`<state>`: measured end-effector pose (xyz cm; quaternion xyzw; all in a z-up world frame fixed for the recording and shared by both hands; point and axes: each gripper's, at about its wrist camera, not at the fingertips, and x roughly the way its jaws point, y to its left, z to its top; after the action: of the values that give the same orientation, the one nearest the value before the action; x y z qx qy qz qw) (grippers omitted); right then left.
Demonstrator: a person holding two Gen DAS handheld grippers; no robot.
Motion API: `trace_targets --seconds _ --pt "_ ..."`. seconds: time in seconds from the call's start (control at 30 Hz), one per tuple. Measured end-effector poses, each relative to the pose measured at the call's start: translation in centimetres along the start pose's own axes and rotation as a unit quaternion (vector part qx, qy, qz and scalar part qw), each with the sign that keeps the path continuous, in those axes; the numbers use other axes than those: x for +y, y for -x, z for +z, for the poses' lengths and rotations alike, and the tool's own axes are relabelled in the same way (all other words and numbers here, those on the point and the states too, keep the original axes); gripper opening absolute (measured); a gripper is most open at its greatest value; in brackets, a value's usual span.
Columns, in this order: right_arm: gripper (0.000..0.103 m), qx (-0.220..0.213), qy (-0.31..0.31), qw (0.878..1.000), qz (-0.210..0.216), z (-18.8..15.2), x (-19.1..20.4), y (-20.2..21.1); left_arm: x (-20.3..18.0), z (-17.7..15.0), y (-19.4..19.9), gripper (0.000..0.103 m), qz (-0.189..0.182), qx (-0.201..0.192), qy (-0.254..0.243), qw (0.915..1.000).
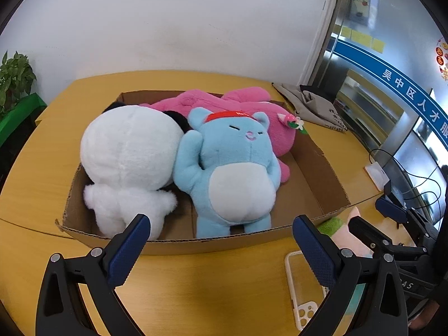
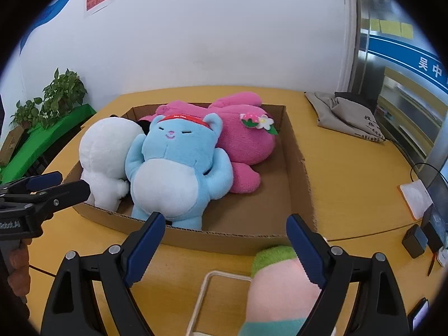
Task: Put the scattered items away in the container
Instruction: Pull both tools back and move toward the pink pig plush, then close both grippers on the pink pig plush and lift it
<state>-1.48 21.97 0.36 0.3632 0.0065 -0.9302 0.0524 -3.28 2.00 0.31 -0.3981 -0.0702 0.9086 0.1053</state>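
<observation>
Table [image 1: 196, 294] yellow wood, wall [image 1: 168, 28] white

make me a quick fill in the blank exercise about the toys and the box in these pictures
1. The blue plush wears a ____ headband.
2. It lies inside the cardboard box, between the white plush and the ____ plush.
3. The pink and green toy lies ____ the box, on the table.
4. The right gripper has its jaws ____, around that toy.

Missing words: red; pink; outside; open
</observation>
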Motion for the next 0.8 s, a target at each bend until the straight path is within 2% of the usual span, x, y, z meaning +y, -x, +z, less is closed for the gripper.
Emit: trace_targets --seconds 0.2,0.37,0.5,0.63,0.8 --pt "0.089 -0.003 -0.023 1.0 -0.014 -2.8 -4.4 3.9 -3.8 -0.3 -2.7 0.103 -0.054 0.039 -0.009 0.9978" --pt "0.089 0.013 -0.034 0.999 -0.021 -5.9 -6.6 5.7 -7.4 -0.9 -5.3 0.103 -0.105 0.085 -0.013 0.9907" --pt "0.089 0.046 -0.041 0.998 -0.021 -8.9 -7.3 5.3 -10.3 -1.8 -8.1 0.103 -0.15 0.139 -0.012 0.9788" --pt "0.089 0.087 -0.056 0.995 -0.007 -11.3 -7.5 3.2 -12.8 -3.5 -11.0 0.103 -0.187 0.198 0.003 0.9623" --pt "0.088 0.093 -0.066 0.993 0.02 -12.2 -8.1 2.3 -14.3 -5.2 -13.6 0.103 -0.218 0.238 0.032 0.9461"
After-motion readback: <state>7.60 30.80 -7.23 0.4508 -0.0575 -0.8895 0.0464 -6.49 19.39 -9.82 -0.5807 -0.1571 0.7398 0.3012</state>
